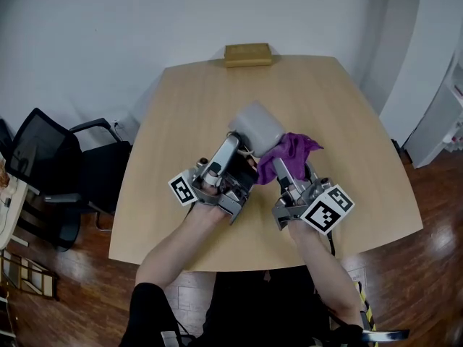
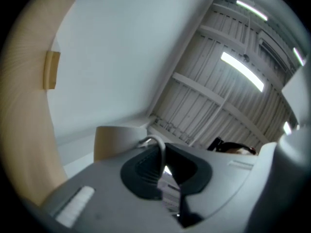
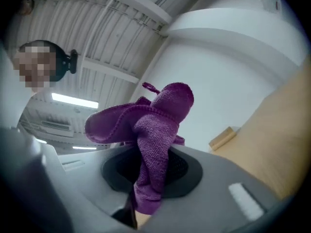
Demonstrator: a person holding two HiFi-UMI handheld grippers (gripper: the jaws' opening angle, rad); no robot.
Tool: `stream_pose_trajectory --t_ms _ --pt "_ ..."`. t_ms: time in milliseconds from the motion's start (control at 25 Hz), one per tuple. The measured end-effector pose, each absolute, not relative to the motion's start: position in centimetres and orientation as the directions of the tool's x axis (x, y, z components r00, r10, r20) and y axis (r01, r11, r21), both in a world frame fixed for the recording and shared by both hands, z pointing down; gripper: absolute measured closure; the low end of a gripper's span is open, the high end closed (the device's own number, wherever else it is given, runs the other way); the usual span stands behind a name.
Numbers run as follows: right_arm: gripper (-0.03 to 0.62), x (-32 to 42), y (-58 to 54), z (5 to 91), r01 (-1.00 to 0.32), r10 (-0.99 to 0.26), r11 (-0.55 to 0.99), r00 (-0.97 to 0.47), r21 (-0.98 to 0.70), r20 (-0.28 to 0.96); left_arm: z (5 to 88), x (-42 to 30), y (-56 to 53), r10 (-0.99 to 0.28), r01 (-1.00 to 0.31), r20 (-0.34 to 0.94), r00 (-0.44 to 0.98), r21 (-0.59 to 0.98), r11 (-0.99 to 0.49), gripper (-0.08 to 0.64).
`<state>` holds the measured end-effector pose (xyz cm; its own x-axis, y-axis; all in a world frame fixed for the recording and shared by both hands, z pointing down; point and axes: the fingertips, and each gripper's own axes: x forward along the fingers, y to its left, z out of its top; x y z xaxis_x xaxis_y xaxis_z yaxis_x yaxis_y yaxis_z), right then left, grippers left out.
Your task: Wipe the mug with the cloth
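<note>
Above the table [image 1: 181, 107], mid-frame, the mug [image 1: 257, 127] is being pinched by its thin handle in the left gripper [image 2: 163, 169], and the cloth [image 3: 155, 125] is being clamped in the right gripper [image 3: 150, 178]. Twisting loose under wiping pressure is being risked.

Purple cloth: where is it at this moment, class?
Head view, right of centre: the purple cloth is pinched in the right claw, beside the mug.

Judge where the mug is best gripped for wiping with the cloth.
Probably the thin pale edge that the left claw pinches, rim or handle I cannot tell, approached from the person's side. The mug tilts away over the table, so this leaves its broad body bare for the cloth in the right claw.
</note>
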<state>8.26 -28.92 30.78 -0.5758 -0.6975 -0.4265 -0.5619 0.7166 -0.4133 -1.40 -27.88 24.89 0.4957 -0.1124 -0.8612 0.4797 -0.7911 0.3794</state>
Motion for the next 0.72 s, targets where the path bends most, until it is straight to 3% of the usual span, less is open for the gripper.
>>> stream_pose_trajectory --t_ms 160,240,440,520,720 --pt "0.514 9.5 -31.5 35.0 -0.586 -0.799 0.581 -0.544 -0.565 -0.257 24.3 -1.1 -26.8 -0.046 0.497 -0.863 0.504 0.333 -0.802 0.528" --pt "0.514 10.6 -31.7 35.6 -0.576 -0.821 0.545 -0.516 -0.609 -0.246 24.4 -1.0 -26.8 -0.048 0.494 -0.864 0.501 0.331 -0.804 0.528" --pt "0.514 11.0 -27.7 29.8 -0.496 -0.708 0.706 -0.477 -0.506 -0.521 24.5 -1.4 -27.4 -0.073 0.478 -0.865 0.496 0.342 -0.809 0.528" --pt "0.514 9.5 -26.8 28.2 -0.521 -0.670 0.739 -0.503 -0.428 -0.546 24.6 -1.3 -27.5 -0.067 0.474 -0.860 0.506 0.342 -0.811 0.528" --pt "0.514 8.2 -29.4 32.0 -0.618 -0.778 0.628 -0.516 -0.474 -0.359 24.3 -0.6 -26.0 0.004 0.464 -0.842 0.540 0.293 -0.836 0.529"
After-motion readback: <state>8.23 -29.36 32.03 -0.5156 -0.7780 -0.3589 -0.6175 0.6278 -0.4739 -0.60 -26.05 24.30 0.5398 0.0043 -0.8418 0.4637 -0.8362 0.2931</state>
